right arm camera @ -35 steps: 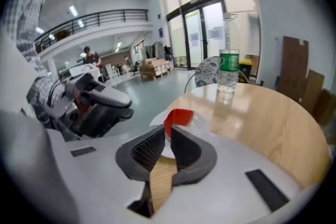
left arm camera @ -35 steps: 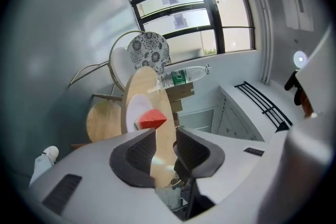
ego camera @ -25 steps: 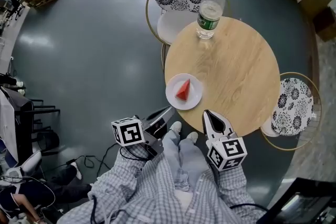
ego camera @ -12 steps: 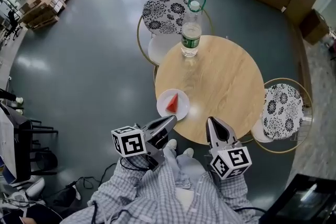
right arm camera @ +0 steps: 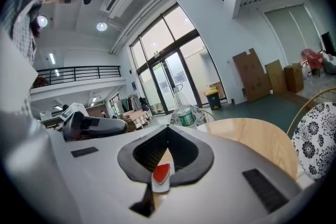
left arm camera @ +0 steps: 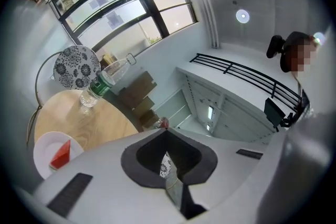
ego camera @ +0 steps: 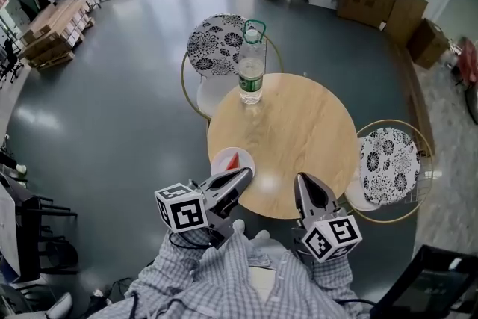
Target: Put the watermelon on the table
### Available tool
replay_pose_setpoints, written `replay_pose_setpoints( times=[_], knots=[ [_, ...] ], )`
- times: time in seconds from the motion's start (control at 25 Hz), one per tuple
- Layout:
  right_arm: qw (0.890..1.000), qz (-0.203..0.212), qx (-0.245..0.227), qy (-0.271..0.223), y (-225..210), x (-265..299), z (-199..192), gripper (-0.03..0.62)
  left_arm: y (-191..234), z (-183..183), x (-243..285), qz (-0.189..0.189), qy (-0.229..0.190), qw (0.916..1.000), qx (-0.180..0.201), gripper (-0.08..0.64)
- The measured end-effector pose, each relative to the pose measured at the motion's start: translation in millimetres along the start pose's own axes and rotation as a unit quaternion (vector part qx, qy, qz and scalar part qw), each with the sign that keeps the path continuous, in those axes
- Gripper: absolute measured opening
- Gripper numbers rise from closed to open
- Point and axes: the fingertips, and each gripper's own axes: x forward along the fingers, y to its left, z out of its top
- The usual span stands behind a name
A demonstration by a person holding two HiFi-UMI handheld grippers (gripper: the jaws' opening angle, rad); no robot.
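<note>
Sitting on its one white plate point(ego camera: 220, 159) is the single red wedge of watermelon point(ego camera: 234, 159), and that plate rests on the near-left rim of the one round wooden table point(ego camera: 299, 134), so the slice is on the tabletop and in nobody's grip. Right over the plate's near edge hangs the left gripper point(ego camera: 246, 172), jaws pressed together with nothing between them, its tip covering part of the plate from the head view. Over to the other side, the right gripper point(ego camera: 302, 178) hovers at the table's near edge, jaws likewise closed and empty; through the thin slit between them its own view catches the red slice beyond. That makes two grippers, both tight, neither touching the fruit. Across the table, one clear water bottle point(ego camera: 252, 71) with a green label stands upright at the far rim. Two chairs with black-and-white floral seats flank the table: one point(ego camera: 213, 45) behind the bottle, one point(ego camera: 388, 160) at the right.
</note>
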Motion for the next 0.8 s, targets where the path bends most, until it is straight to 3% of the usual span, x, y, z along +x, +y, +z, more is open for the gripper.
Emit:
replay_pose_setpoints(
  times=[0.36,0.8],
  knots=[
    [0.998,-0.001,-0.004,-0.055,-1.1,-13.4,38.7,0.008,-32.5,7.4,20.9,-0.031,0.018,0.9979,0.054,0.007],
    [0.998,0.002,0.019,-0.062,2.1,-14.6,39.0,0.008,-42.5,6.6,27.6,-0.059,0.023,0.9973,0.038,0.006]
  ],
)
